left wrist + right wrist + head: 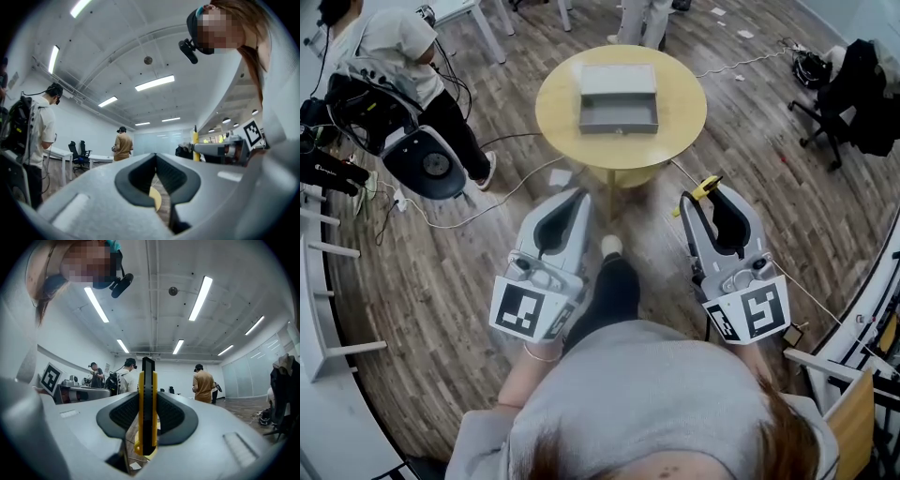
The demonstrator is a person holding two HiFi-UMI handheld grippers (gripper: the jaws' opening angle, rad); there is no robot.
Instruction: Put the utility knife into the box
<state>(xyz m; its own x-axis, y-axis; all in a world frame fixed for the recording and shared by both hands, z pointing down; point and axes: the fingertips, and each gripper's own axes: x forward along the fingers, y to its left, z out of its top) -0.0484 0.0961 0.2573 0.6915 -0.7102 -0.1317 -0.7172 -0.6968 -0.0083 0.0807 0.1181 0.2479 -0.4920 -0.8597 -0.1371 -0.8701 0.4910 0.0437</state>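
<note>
R gripper point(709, 199): jaws set wide, pads clamped on both flat sides of utility knife point(146, 399). Knife is yellow w/ black centre strip, stands on edge betw. the pads, and its end sticks out past the jaw tips. Seen from the head view, that end points at the near-right edge of the round table point(684, 89), short of it and over the floor. Marker cube point(750, 314) sits at the gripper's rear, nearest the operator.

L gripper point(578, 194): jaw tips meet, nothing betw. them; only a narrow V gap behind the tips, w/ table top showing through it. It is held level w/ the R unit, short of the table's near-left edge, and the two are well apart. Its marker cube point(530, 309) is also at the rear.

Operator's shoe point(611, 246) is on the wood floor point(487, 272), just short of the table's near edge, betw. the two grippers.

Table top: grey box point(619, 98) sits approx. centre, open side up, interior looks empty. Knife is not in it and is well apart from it.

Left of table: second person point(394, 47) w/ backpack rig, standing. Cable point(502, 202) runs over the floor from that side toward the table base.

Beyond table, right: black office chair point(853, 84) w/ dark garment over it.
</note>
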